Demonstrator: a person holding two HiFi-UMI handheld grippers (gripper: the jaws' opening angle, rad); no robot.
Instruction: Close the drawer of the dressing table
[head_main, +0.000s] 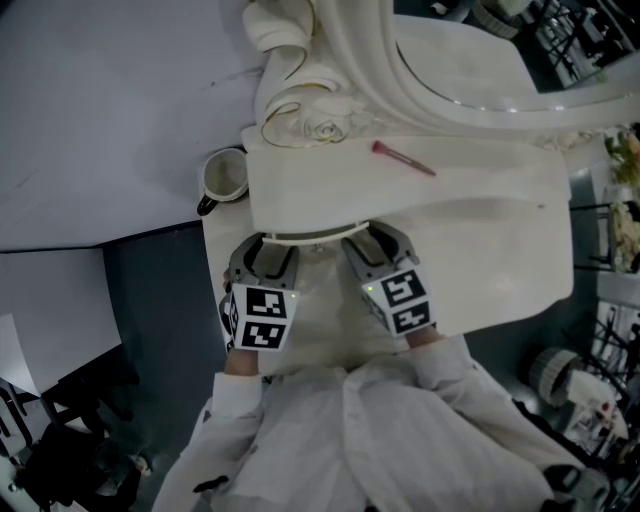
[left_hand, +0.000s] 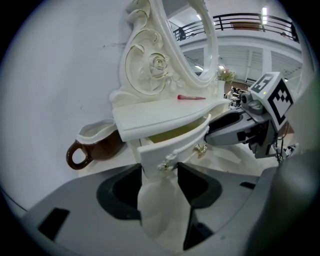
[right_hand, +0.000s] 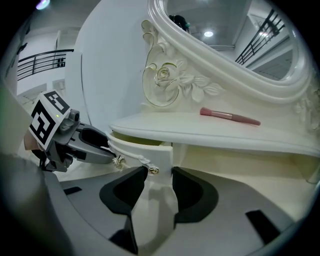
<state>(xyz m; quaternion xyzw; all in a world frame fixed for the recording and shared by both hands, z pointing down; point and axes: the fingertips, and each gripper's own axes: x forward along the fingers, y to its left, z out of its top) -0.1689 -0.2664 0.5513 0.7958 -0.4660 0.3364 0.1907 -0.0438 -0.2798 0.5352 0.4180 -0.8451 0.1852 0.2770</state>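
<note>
From my head camera, the drawer (head_main: 305, 238) sticks out a little from under the top of the dressing table (head_main: 480, 215). My left gripper (head_main: 266, 246) is at the left end of the drawer and my right gripper (head_main: 372, 242) is at its right end. A pink brush (head_main: 403, 158) lies on the table top, behind the drawer. A brown cup (head_main: 225, 175) stands to the left of the drawer. The big mirror (head_main: 470, 85) rises well behind the drawer.

In the left gripper view, my left jaws are spread apart and pinch nothing. The left end of the drawer (left_hand: 175, 145) sits right at their tips, and I cannot tell if they touch it. A small gold knob (left_hand: 165, 166) on the drawer front is just above the gap. I can see a yellow strip of the drawer's inside.

In the right gripper view, my right jaws are spread apart too, with nothing pinched. The right end of the drawer (right_hand: 142, 150) is at their tips. My left gripper (right_hand: 95, 147) is at the drawer's far end.
</note>
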